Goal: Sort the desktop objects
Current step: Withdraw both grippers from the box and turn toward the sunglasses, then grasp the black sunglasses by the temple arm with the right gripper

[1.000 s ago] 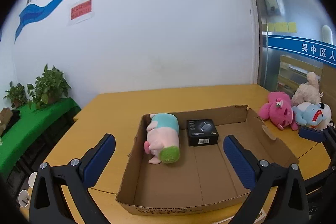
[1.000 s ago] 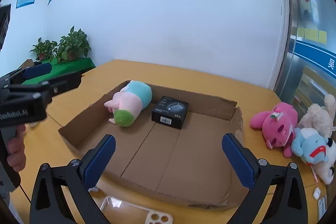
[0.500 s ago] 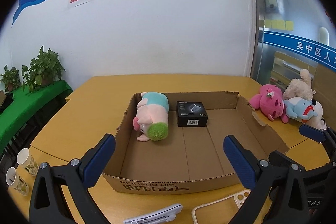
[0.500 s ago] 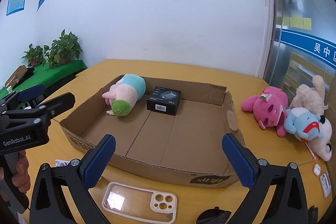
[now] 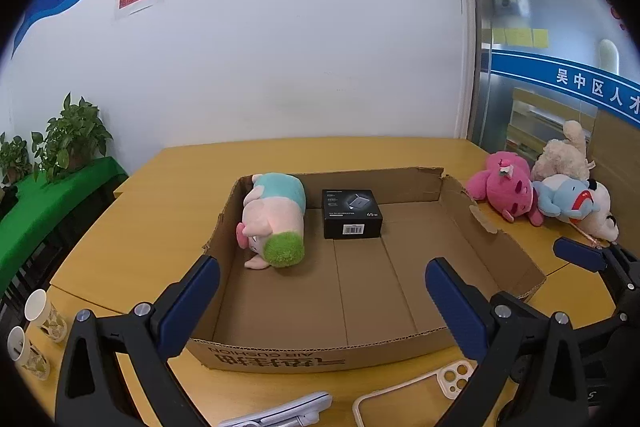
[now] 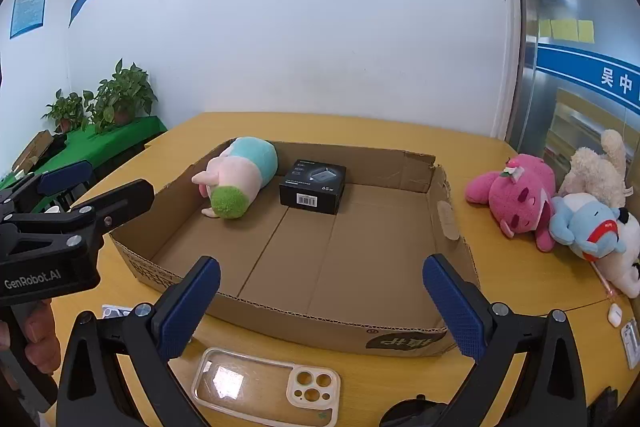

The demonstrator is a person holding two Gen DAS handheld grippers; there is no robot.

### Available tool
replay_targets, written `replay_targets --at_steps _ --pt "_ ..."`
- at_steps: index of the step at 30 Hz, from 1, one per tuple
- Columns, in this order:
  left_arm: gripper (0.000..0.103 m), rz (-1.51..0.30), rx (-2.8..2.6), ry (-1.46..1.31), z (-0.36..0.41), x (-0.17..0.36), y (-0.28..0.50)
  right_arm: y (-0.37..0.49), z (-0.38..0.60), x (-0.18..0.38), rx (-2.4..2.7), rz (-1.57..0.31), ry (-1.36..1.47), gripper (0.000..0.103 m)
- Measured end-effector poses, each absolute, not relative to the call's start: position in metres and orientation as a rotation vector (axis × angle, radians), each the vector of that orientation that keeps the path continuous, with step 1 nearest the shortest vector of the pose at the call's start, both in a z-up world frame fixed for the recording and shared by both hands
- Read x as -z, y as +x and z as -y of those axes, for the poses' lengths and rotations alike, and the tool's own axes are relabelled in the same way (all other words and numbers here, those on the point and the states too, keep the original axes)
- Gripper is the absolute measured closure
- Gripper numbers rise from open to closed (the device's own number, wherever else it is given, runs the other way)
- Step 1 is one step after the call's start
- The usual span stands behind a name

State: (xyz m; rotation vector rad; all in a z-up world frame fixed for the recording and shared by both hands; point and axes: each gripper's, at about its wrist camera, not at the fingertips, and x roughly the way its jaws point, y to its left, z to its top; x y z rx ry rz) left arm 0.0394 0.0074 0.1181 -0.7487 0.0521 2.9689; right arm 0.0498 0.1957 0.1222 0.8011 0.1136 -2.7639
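A shallow cardboard tray (image 5: pixel 304 357) (image 6: pixel 452 223) sits on the wooden table. Inside, at the far left, lie a pink, teal and green plush (image 5: pixel 276 219) (image 6: pixel 240 179) and a black charger box (image 5: pixel 351 213) (image 6: pixel 313 185). My left gripper (image 5: pixel 322 303) is open and empty, held above the tray's near edge. My right gripper (image 6: pixel 320 301) is open and empty, just in front of the tray. A clear phone case (image 6: pixel 266 385) (image 5: pixel 416 391) lies on the table below the right gripper. A pink plush (image 5: pixel 506 185) (image 6: pixel 516 197), a cream plush (image 6: pixel 596 171) and a blue and white plush (image 6: pixel 588 225) lie right of the tray.
A white phone stand (image 5: pixel 284 411) lies at the near table edge. Two paper cups (image 5: pixel 42 315) stand at the table's left corner. A white earbud (image 6: pixel 615 314) and a small packet (image 6: pixel 632 341) lie at the right. Potted plants (image 6: pixel 120 99) stand on a green-covered side table.
Both grippers have pulled back toward the near table edge and tilted down, so the phone case and phone stand have come into view. Both stay open and empty.
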Motion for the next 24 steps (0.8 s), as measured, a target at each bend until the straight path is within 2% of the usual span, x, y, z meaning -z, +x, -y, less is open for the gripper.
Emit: replay_targets --at_steps 10,16,19,22,24 --pt "0.0 0.015 -2.838 -0.884 -0.012 -0.097 0.035 0.068 -0.233 -0.1 2.799 -0.062 0.848 0.0" --pt "0.0 0.069 -2.638 -1.024 -0.03 -0.067 0.034 0.099 -0.307 -0.054 2.77 0.243 1.066 0.0" --pt "0.0 0.072 -2.525 -1.093 -0.045 -0.05 0.033 0.116 -0.325 -0.025 2.734 0.326 1.208 0.0" --pt "0.0 0.064 -2.449 -1.152 -0.057 -0.036 0.033 0.127 -0.32 -0.001 2.655 0.328 1.295 0.01" --pt "0.0 0.058 -2.403 -1.189 -0.064 -0.029 0.034 0.13 -0.313 0.008 2.608 0.338 1.313 0.024"
